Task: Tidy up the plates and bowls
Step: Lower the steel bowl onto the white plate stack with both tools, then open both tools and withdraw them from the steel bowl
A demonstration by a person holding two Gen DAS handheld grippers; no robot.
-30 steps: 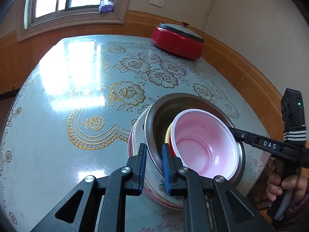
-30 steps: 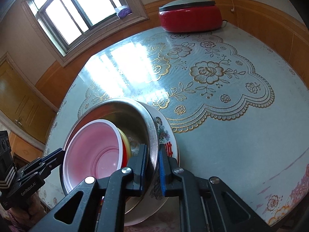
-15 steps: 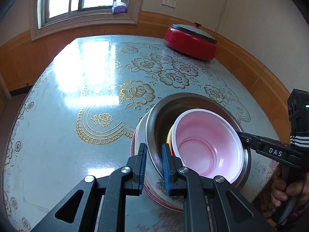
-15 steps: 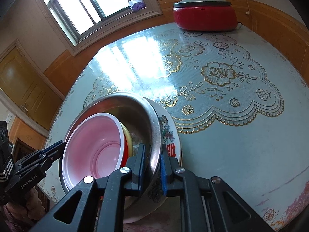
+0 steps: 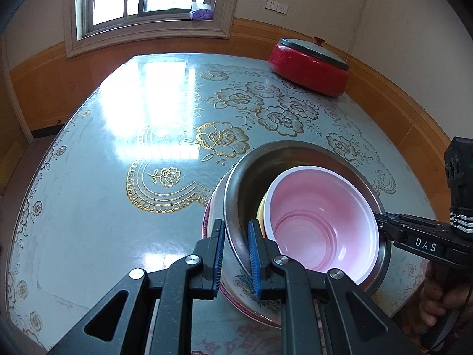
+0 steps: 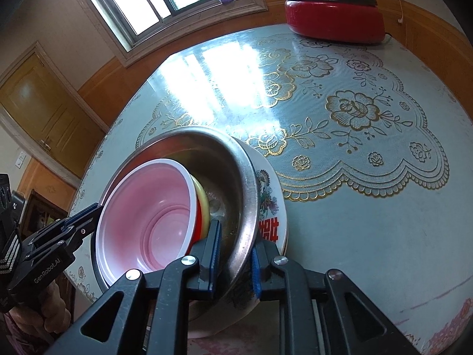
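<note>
A steel bowl [image 5: 242,183] sits in a white floral bowl [image 5: 245,293] near the table's front edge. Inside it lies a pink plastic bowl [image 5: 322,222] on top of a yellow bowl [image 6: 204,198] and a red one. My left gripper [image 5: 236,254] is shut on the steel bowl's near rim; in the right wrist view its tips [image 6: 85,219] reach the stack from the left. My right gripper [image 6: 235,260] straddles the steel bowl [image 6: 248,207] rim on the opposite side, jaws opening, pads drawn off the metal.
A red lidded pot [image 5: 310,65] stands at the table's far right corner by the wall. The table [image 5: 118,207] bears a pale blue cloth with gold flowers. A person's hand [image 5: 437,301] holds the right gripper's handle. A window and a wooden door lie beyond.
The right gripper's jaws have spread apart around the steel rim. Both cameras have tilted slightly, so more of the window shows. The stack of bowls stays put.
</note>
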